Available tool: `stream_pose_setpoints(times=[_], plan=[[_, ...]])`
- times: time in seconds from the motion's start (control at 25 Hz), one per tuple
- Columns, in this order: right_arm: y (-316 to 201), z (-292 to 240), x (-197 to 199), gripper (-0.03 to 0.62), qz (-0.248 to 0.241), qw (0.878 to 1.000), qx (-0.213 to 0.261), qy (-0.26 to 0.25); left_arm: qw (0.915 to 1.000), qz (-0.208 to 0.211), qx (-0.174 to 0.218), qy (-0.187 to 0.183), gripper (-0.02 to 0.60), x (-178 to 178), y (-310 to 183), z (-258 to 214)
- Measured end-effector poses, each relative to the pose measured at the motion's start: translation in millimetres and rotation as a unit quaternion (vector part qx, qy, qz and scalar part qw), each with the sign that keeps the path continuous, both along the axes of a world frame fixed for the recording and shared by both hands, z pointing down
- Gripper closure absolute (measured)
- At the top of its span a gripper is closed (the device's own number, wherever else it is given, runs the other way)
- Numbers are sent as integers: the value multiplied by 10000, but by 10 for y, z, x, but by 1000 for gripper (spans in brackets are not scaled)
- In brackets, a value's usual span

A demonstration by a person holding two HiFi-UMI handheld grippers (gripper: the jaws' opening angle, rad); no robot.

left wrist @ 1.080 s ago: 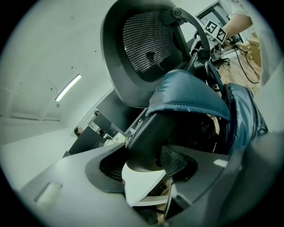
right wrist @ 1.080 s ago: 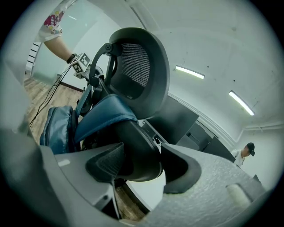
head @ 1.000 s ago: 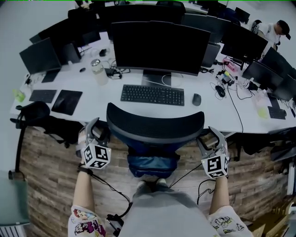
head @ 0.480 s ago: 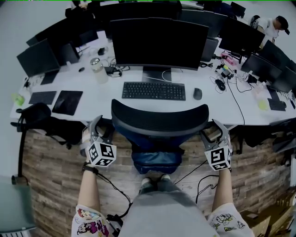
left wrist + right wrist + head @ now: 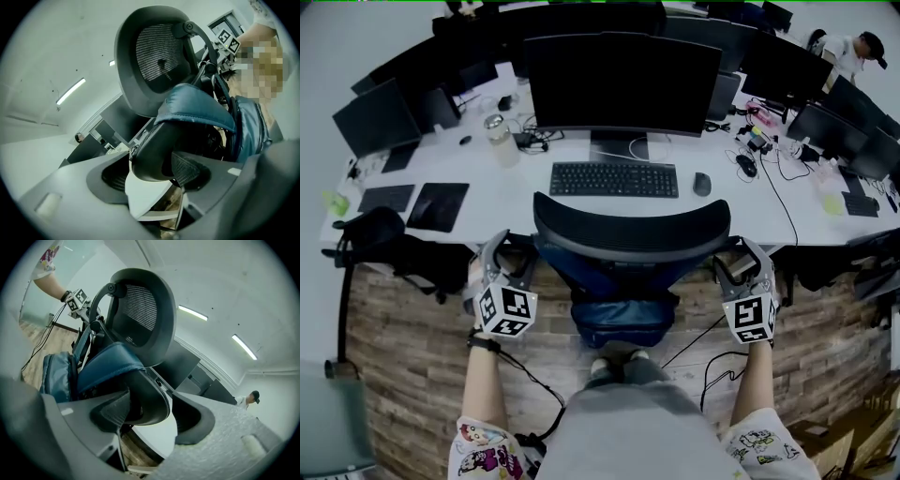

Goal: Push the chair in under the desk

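Even cool overhead light, 2 ceiling strips [image 5: 192,312] glowing (right gripper view), fisheye-bent edges, dark corners

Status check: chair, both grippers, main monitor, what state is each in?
chair: upright, backrest at the desk edge
left gripper: jaws opening, left armrest between them
right gripper: jaws opening, right armrest between them
monitor: screen dark

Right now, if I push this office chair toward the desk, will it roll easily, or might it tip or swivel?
The chair probably rolls easily, though its base is hidden; the plank floor looks flat. The blue bag hanging at its back adds rear weight, so a high push might tilt it slightly. Uneven pushing likely swivels it.
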State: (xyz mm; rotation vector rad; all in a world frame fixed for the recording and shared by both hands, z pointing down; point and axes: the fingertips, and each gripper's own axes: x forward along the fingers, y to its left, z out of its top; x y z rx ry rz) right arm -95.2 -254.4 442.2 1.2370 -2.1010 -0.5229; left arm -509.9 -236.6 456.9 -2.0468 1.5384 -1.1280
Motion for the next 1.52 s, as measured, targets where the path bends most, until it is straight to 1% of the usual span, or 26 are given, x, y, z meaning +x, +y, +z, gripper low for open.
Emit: stream_pose_setpoints(times=[0.2,0.44,0.56,0.72,0.92,1.04,1.16,1.32,1.44,1.52], plan=[[232,-20,-91,319,27,9994,6,-347,9994,-104,56,334,298,9,134,-70],[490,-35,-349,319,-83,9966,-61,-813,9976,-156,132,668,296,86,395,-133],[650,-53,-473,332,-177,9931,-138,-1151,9947,-58,164,1014,298,232,510,-140],[856,-73,-631,352,-245,9865,-226,-1605,9870,99,132,1599,306,457,676,-108],[1102,-26,-793,378,-281,9752,-437,-2152,9804,340,6,1943,321,726,919,-21],[1225,31,-899,391,-329,9666,-595,-2470,9737,455,-96,2230,337,851,1036,5],[1319,113,-996,418,-365,9601,-786,-2660,9672,528,-249,2473,359,956,1137,75],[1431,243,-1109,445,-384,9535,-1037,-2802,9628,613,-555,2574,364,1072,1273,256],[1537,325,-1170,471,-448,9472,-1209,-2936,9550,525,-679,2840,371,1086,1350,339],[1612,371,-1201,503,-505,9422,-1321,-3036,9497,467,-728,3010,380,1083,1388,368]])
